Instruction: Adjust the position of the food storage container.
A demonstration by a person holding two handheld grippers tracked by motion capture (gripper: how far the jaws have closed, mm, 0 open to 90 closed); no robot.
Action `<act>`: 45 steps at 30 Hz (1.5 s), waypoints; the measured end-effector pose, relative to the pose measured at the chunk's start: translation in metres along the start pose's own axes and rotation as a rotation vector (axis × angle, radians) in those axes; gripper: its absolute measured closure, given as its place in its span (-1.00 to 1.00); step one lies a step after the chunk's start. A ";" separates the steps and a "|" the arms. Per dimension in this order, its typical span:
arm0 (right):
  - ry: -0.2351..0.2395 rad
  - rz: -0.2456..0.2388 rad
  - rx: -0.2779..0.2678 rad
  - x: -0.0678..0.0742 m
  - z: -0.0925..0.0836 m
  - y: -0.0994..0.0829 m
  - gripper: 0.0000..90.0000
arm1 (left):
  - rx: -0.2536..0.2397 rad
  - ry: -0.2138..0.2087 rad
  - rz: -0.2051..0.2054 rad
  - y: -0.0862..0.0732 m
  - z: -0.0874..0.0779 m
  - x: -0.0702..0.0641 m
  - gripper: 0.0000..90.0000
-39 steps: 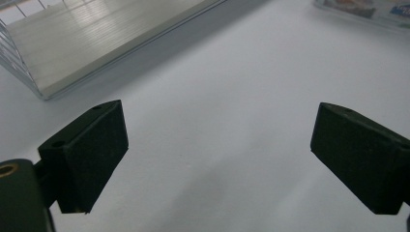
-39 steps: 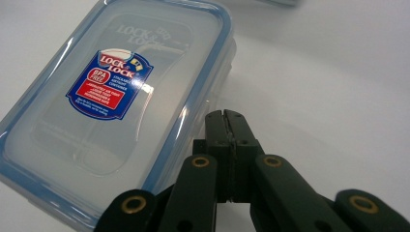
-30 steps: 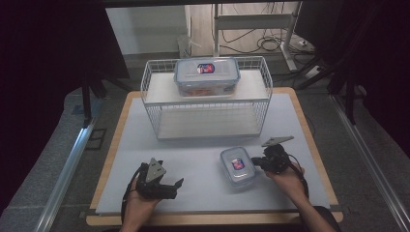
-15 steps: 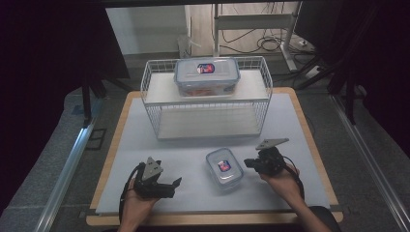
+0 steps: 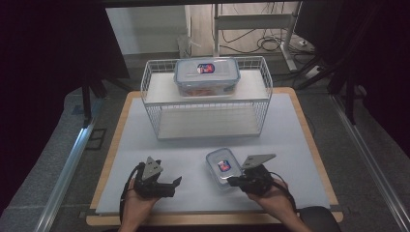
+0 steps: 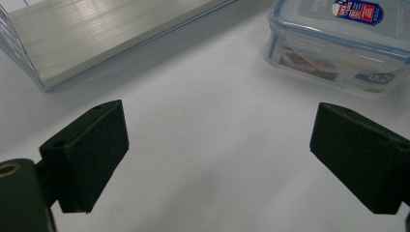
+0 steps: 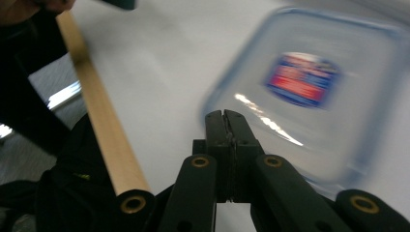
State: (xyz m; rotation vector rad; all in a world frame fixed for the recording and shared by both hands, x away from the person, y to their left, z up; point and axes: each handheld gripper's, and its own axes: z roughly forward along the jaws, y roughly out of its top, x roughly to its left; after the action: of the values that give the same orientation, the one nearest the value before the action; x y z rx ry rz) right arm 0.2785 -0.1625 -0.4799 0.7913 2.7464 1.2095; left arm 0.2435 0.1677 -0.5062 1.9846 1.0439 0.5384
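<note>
Clear plastic with a blue rim: the small container (image 5: 222, 166) lies flat on the white table mat (image 5: 193, 145), its near right edge just ahead of the right gripper (image 5: 231, 182). In the right gripper view the two black jaws are pressed together with nothing between them, and their joined tip sits at the edge of the box lid (image 7: 309, 92); that picture is blurred, so whether the tip actually touches the rim is hard to say. It looks like a nudge with closed jaws, sliding the box leftward across the mat.

To the left, the left gripper (image 5: 175, 182) rests low over the mat, jaws spread wide and empty; the box lies ahead of its right-hand pad (image 6: 360, 159) and well apart from it.

To push well, the closed tip should stay low against the box wall, below the lid's lip, and near the middle of the short side, so the box slides straight rather than spinning. A slow, level stroke would suit. Beyond both sets of fingers stands the wire rack (image 5: 208, 104) with a larger lidded container (image 5: 207, 77) on its upper shelf.
</note>
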 end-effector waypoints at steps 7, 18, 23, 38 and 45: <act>-0.009 -0.092 0.072 0.026 0.034 0.007 0.99 | 0.003 -0.001 -0.002 -0.001 0.000 0.001 -0.86; -0.114 -0.056 0.056 0.003 0.017 -0.003 0.99 | 0.007 -0.014 -0.017 -0.001 0.001 0.002 -0.86; -0.174 0.004 0.040 -0.023 0.001 -0.010 0.99 | 0.028 -0.046 -0.043 -0.001 0.004 0.002 -0.90; -0.307 0.149 0.002 -0.087 -0.032 -0.021 0.99 | 0.012 -0.124 -0.037 0.025 0.028 0.003 0.07; -0.340 0.175 0.041 -0.108 -0.008 -0.011 0.97 | 0.057 -0.147 -0.026 0.042 0.061 0.010 0.87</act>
State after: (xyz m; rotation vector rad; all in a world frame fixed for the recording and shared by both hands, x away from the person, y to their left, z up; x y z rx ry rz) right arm 0.3653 -0.2243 -0.5004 1.1440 2.4740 0.9397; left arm 0.3098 0.1340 -0.5074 2.0247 1.0017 0.3466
